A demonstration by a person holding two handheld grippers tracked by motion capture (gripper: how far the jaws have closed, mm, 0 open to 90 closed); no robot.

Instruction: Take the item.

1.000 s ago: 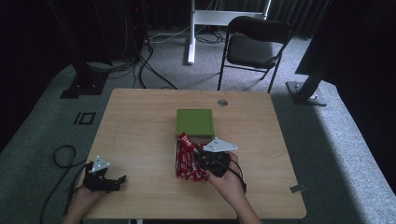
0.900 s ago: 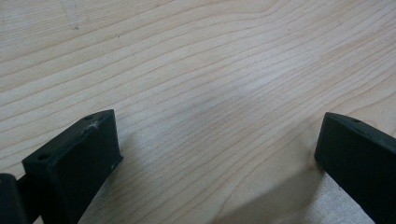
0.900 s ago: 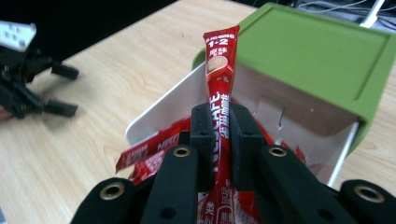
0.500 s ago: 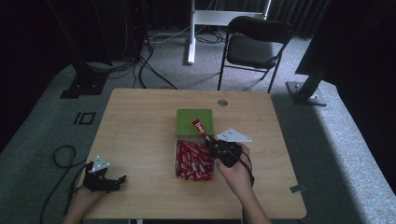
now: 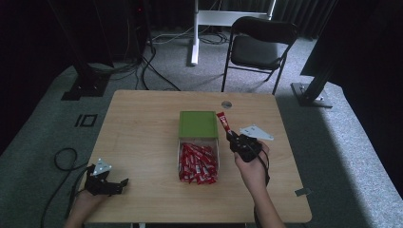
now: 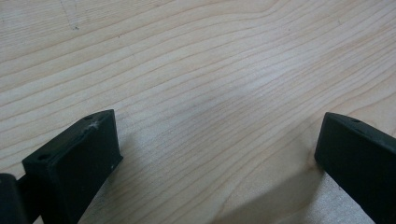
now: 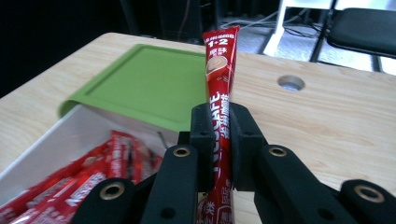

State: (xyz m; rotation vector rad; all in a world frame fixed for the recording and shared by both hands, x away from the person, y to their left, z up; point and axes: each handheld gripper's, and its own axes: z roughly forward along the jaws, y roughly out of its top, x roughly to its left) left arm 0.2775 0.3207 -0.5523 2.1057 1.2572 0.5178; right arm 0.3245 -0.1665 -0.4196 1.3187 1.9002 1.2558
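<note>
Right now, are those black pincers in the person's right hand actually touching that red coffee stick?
Touching. The right gripper view shows the right gripper with both jaws pressed flat against the red coffee stick, no gap either side, and the stick standing up between them.

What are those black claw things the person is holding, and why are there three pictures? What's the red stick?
A person sits at a wooden table and holds a squeeze tool, called a gripper, in each hand. Each has two black jaws that pinch like tongs. One picture is taken from high above the table. The other two come from small cameras riding on the grippers, looking along their jaws. The left gripper rests near the table's corner with its jaws wide apart over bare wood. The right gripper is pinched shut on the red stick, a thin instant coffee packet. Beside it is a white box full of the same red packets, with a green lid covering its far part.
</note>
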